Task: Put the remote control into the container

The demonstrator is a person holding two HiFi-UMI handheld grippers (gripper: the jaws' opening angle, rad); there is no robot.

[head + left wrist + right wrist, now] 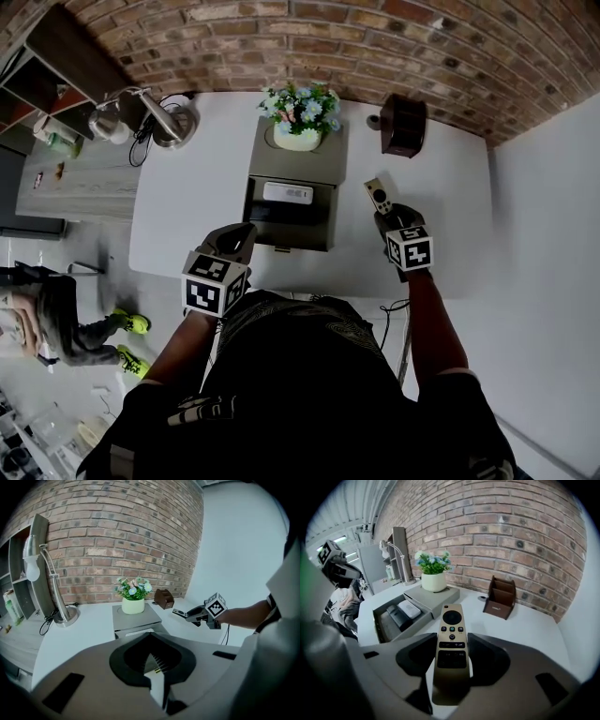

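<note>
Head view over a white bench (pixel 187 206). At 9 o'clock, the left hand-held gripper (pixel 239 236) hovers with its jaws pressed together on nothing. At 12 o'clock the grey container (pixel 330 211) sits open, with a white device (pixel 288 193) and a dark one (pixel 397 616) inside and a flower pot (pixel 298 139) on its closed part. At 2 o'clock the right hand-held gripper (pixel 387 214) pinches the lower end of the gold remote control (pixel 377 194), held off the bench. To do this well, the remote likely needs carrying toward 9 o'clock over the open compartment, kept level, then lowered into free space. The jaws should spread only once it rests.
</note>
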